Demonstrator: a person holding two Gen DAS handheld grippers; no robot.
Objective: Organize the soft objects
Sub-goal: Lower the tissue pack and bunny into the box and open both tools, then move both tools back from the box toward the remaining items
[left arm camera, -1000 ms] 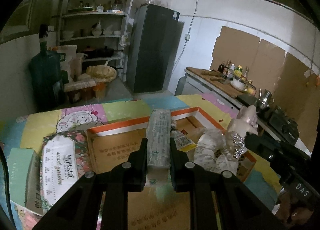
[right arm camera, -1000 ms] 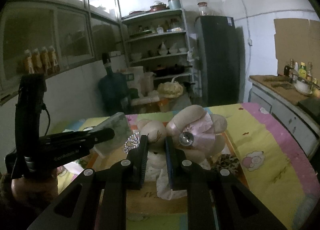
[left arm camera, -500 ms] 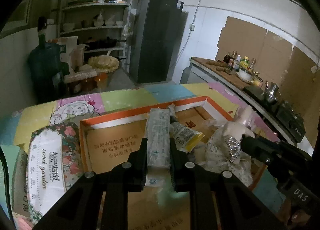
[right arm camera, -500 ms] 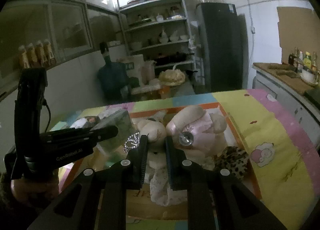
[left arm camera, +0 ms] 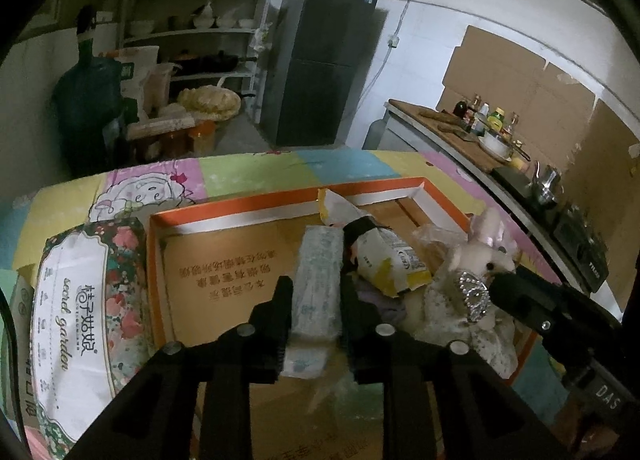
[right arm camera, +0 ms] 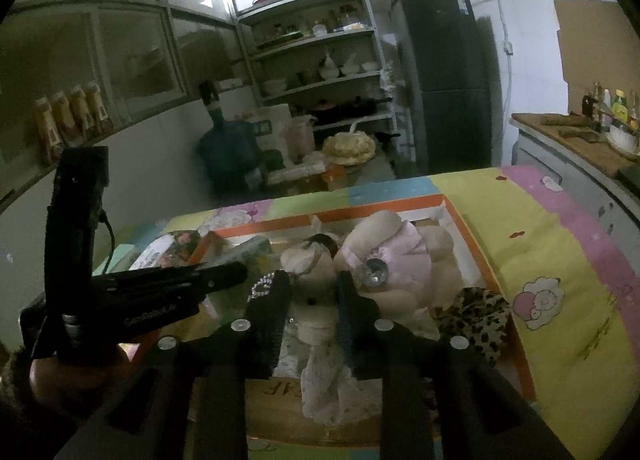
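A: What does the left hand-held gripper (left arm camera: 316, 300) have nearest the lens?
B: A long soft pack in clear wrap (left arm camera: 318, 280) sits between its jaws, which are opening; the pads are still against the pack's sides. The pack lies over the floor of the shallow orange-rimmed cardboard box (left arm camera: 224, 216).

A: And the right hand-held gripper (right arm camera: 310, 296)?
B: Its jaws are opening too, with the plush toy (right arm camera: 312, 264) between them, pads close on its cream body. The toy lies in the right half of the box, a jewelled tiara (right arm camera: 262, 286) just left of its head.

A: Anything beyond?
B: A yellow-and-white pouch (left arm camera: 384, 256) lies just past the pack. A floral tissue pack (left arm camera: 76, 300) rests left of the box on the colourful tabletop (right arm camera: 560, 260). Far back stand shelves (left arm camera: 200, 32) and a dark fridge (left arm camera: 320, 56).
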